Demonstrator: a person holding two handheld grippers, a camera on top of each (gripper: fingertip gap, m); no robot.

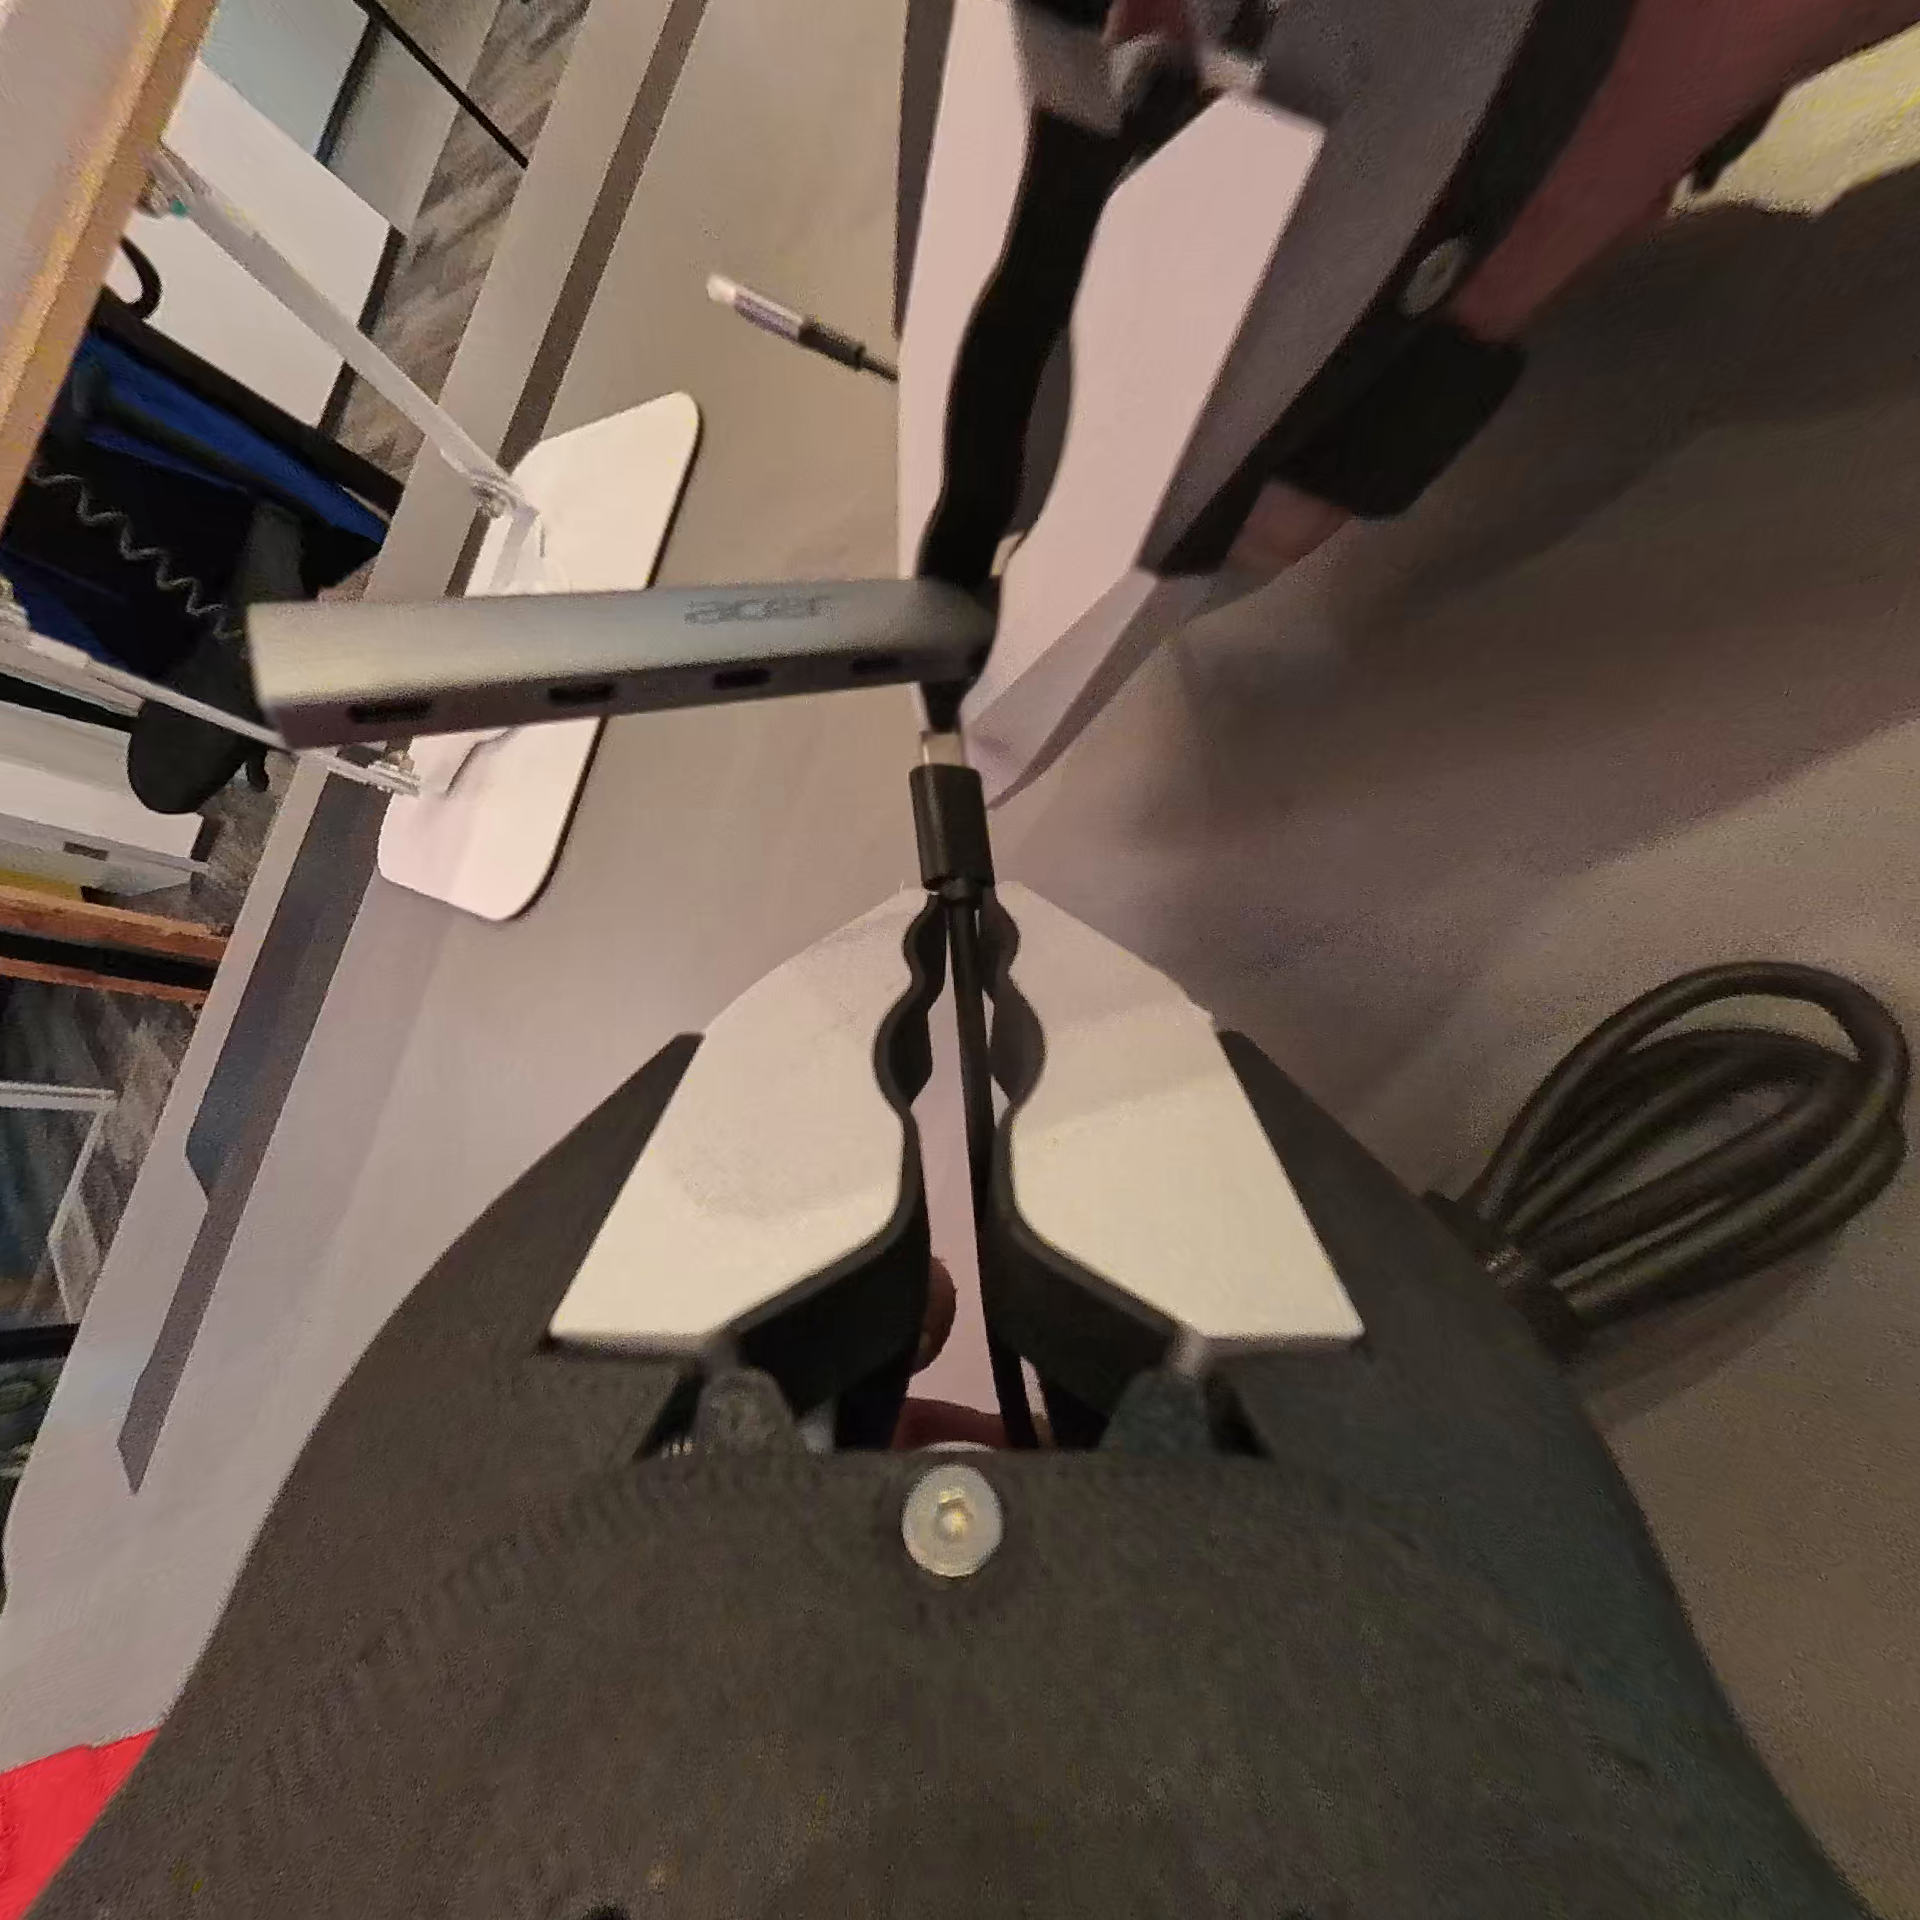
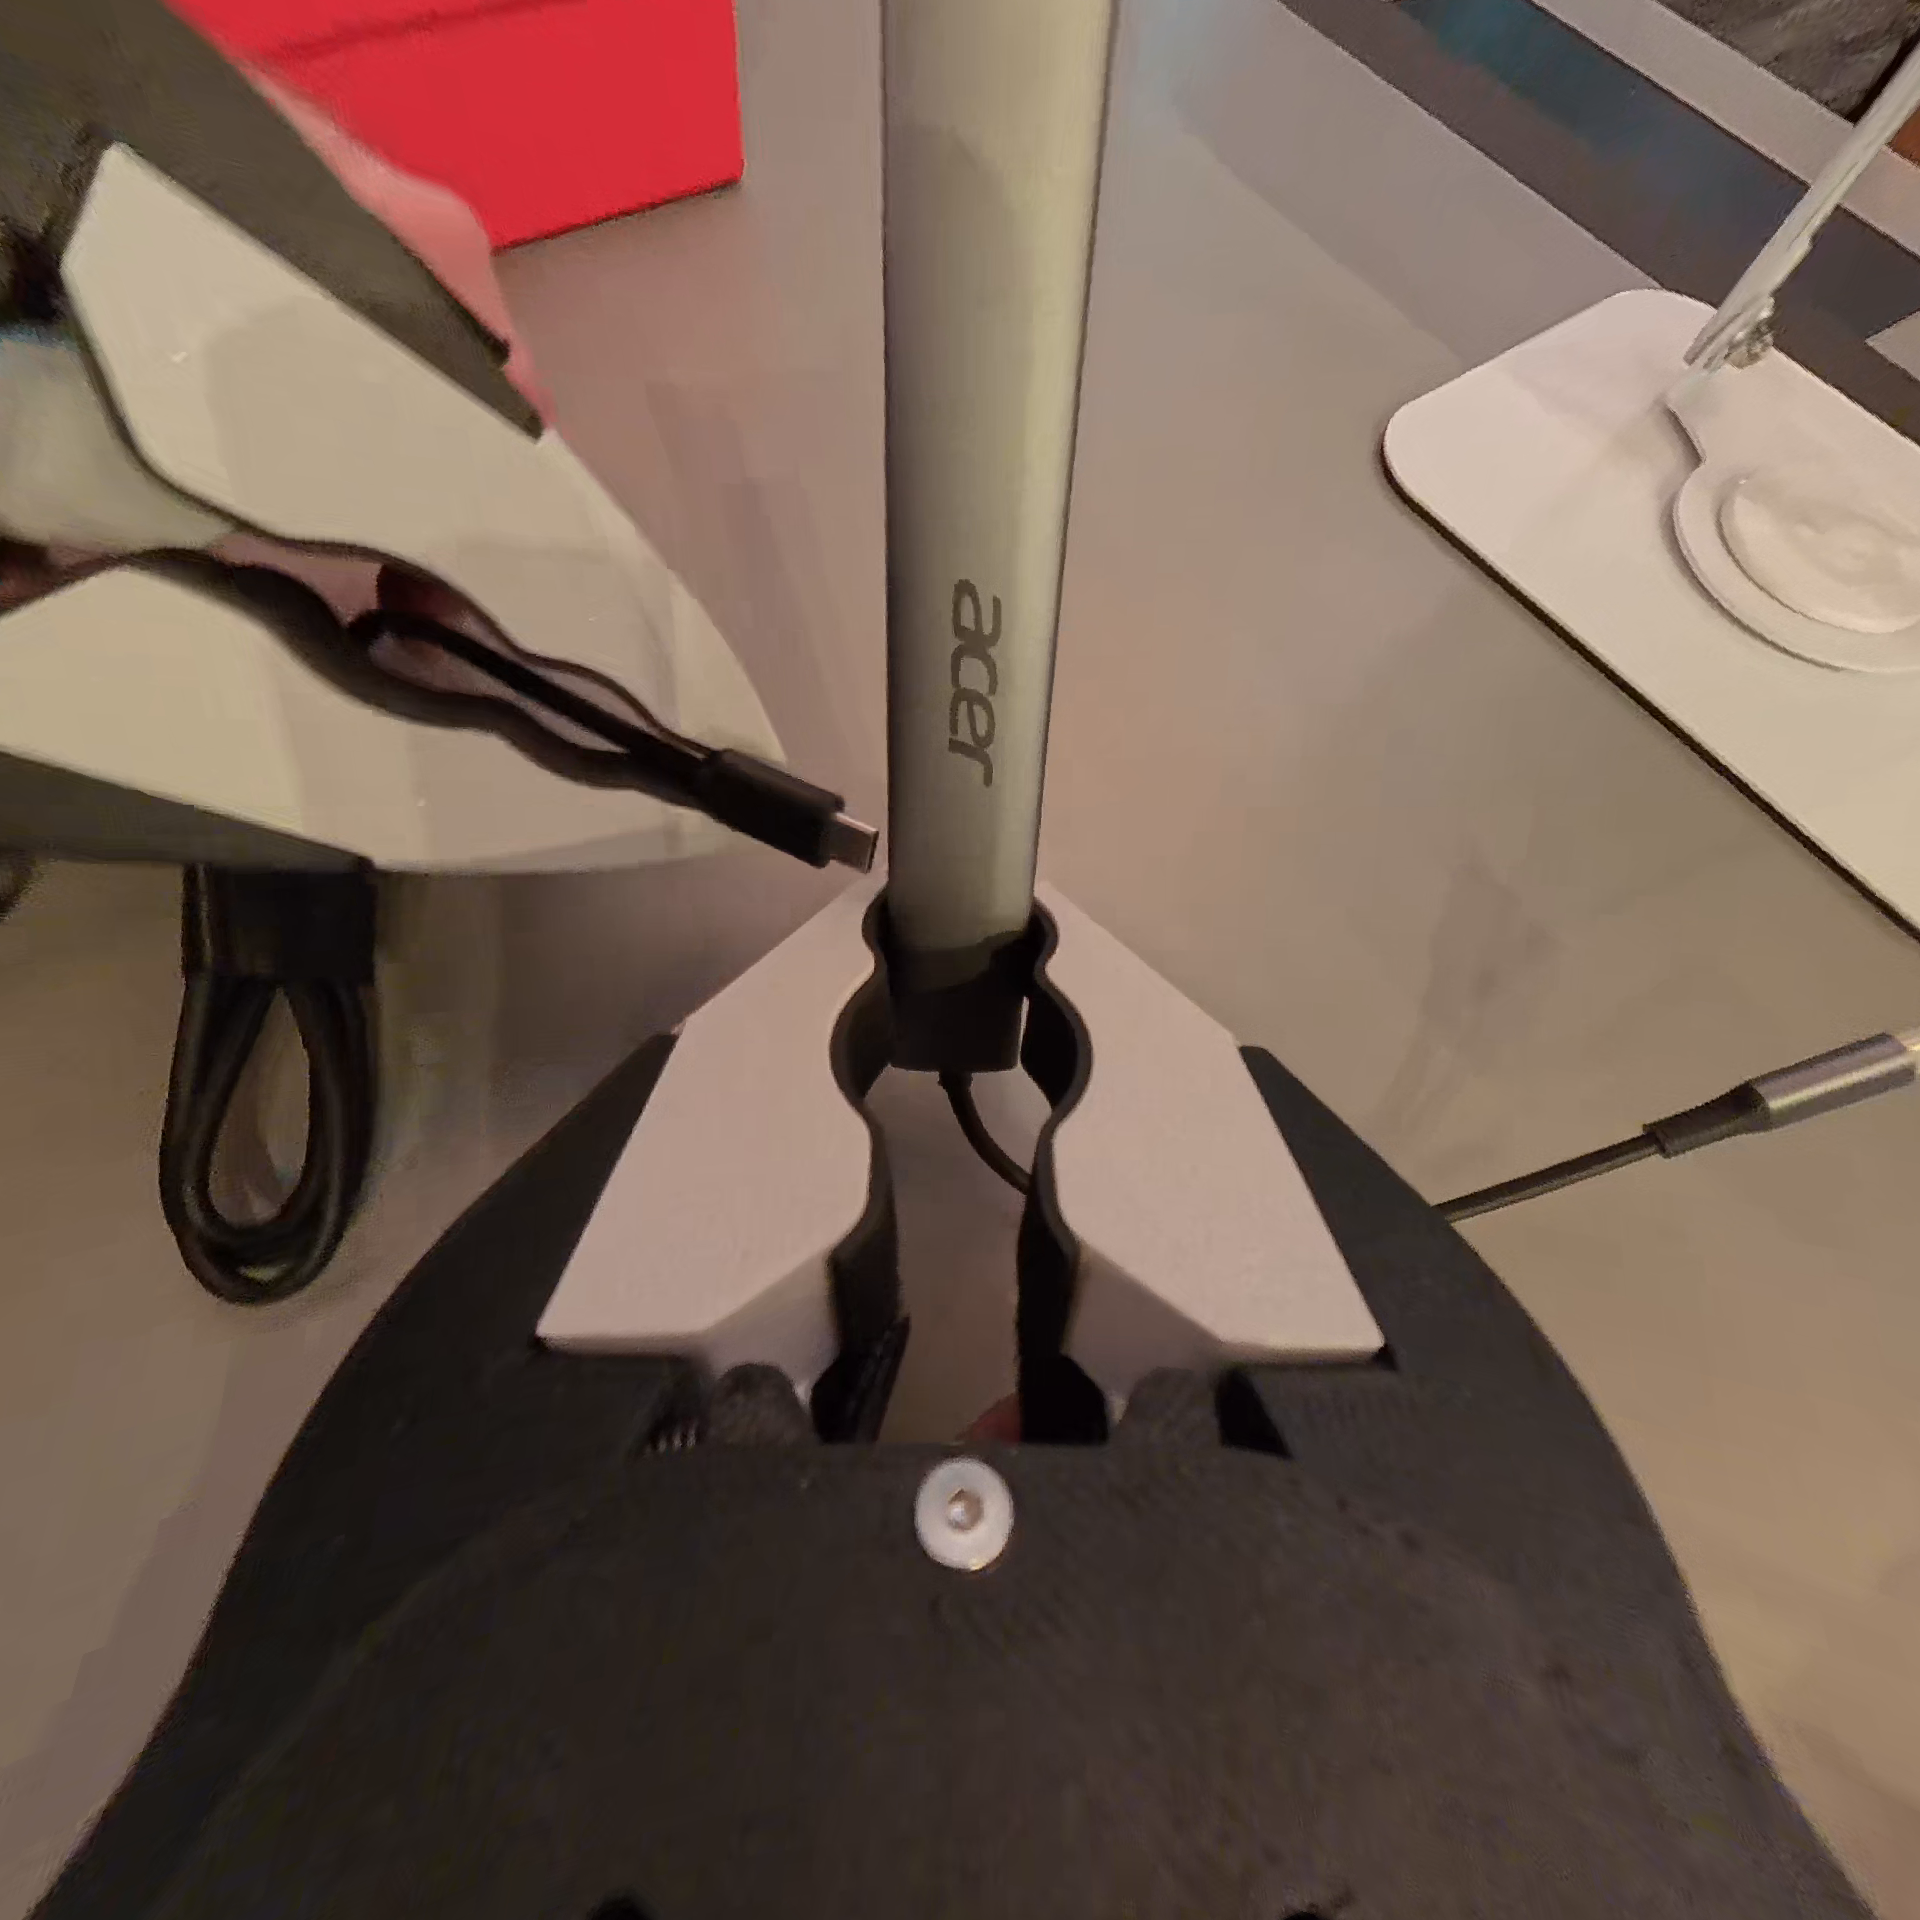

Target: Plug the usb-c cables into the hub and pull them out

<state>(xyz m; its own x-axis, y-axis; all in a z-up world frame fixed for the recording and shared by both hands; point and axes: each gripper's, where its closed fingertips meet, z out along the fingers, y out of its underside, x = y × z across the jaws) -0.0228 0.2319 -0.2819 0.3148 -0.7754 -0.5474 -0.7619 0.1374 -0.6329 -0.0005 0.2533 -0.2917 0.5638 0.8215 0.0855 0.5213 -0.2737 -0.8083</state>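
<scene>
Over the desk, left wrist view: the left tool (image 1: 951, 904) is pinched narrow on the thin black usb-c cable (image 1: 975, 1091), just behind its black plug (image 1: 945, 821).
Plug position: its metal tip sits just below the near end of the slim grey aluminium hub (image 1: 623, 649), close to it but not inserted.
Hub ports: a row of slots lines the side facing the camera; the plug seems aimed at the end nearest the right tool (image 1: 1049, 665).
Spare items: a coiled black cable bundle (image 1: 1704, 1132) lies on the grey desk (image 1: 1455, 831) to the right, and a loose grey connector (image 1: 790, 322) lies farther off.

Right wrist view, grip: the right tool (image 2: 951, 966) is clamped on the hub's (image 2: 987, 520) black end cap, holding the bar pointing away.
Approach: the left tool (image 2: 312, 582) brings the plug (image 2: 800, 821) in from the left, its tip just beside the hub's edge.
Bystanders: a white lamp base (image 2: 1558, 499) and a red box (image 2: 540, 114) rest on the desk.
Advice: likely best to level the plug squarely with the slot, keep the hub braced, then push straight in without twisting.
</scene>
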